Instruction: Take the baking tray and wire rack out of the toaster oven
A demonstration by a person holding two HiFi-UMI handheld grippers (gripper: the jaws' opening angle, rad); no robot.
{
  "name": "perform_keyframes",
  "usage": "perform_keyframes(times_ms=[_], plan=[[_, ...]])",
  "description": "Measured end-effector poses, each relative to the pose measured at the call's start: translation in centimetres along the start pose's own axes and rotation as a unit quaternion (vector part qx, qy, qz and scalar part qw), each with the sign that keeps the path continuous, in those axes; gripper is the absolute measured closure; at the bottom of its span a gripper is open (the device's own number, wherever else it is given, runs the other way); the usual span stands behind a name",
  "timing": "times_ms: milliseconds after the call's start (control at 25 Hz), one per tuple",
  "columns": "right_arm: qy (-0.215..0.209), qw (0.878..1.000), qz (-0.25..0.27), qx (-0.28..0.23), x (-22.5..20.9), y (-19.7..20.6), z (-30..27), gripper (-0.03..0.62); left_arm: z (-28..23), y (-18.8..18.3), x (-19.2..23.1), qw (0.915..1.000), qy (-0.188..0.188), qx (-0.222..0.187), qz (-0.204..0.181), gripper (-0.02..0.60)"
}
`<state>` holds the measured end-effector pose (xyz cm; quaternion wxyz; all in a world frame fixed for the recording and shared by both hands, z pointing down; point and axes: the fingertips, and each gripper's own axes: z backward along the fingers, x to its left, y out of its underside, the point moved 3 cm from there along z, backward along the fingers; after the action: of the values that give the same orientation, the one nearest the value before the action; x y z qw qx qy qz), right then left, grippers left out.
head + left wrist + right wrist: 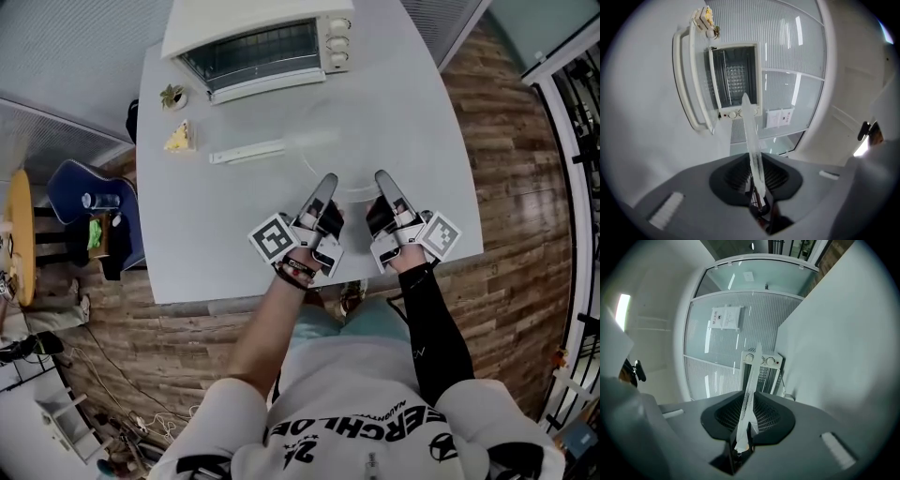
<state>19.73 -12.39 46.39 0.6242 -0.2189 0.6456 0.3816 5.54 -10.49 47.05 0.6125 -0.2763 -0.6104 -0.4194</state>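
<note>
You have the baking tray (751, 136) clamped from both sides. The left gripper (326, 183) and the right gripper (384, 180) are each closed on its thin pale rim, which runs edge-on between the pads in both gripper views. The tray sits out over the table (187, 244), well apart from the toaster oven (258, 42) and close to your near edge. In the head view its outline is so faint against the tabletop that I can only trace part of a curved rim.

The oven stands at the far edge with its door (691, 79) folded down towards you, and a pale grid (736, 77) shows inside the cavity. It has three knobs (340, 42) down its right side.

The surface is a plain light grey. To your left lie one white bar (247, 152), one yellow wedge (180, 139) and one small potted plant (173, 95). The stretch between the tray and the oven is open, and so is the right half of the table.

Beyond the edges there is plank flooring (506, 141). A blue chair (94, 202) and a round yellow table (21, 234) stand off to the left, and a white-framed rail (562, 112) is on the right. Ribbed glass partitions (726, 348) stand behind the oven.
</note>
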Motion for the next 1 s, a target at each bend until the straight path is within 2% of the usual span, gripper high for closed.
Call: perform_keyframes(times_ms=[240, 560, 1000], plan=[[0.016, 1.000, -0.010, 0.004, -1.5, -0.3, 1.8, 0.539, 0.1, 2.1, 1.0, 0.9998, -0.015, 0.004, 0.011, 0.469], [0.028, 0.999, -0.016, -0.006, -2.6, -1.8, 6.6, 0.537, 0.0, 6.9, 1.4, 0.9992, -0.030, 0.018, 0.018, 0.469], [0.073, 0.997, -0.033, -0.014, -6.7, -2.2, 10.8, 0.528, 0.0, 11.2, 4.4, 0.9966, -0.062, 0.036, 0.040, 0.463]])
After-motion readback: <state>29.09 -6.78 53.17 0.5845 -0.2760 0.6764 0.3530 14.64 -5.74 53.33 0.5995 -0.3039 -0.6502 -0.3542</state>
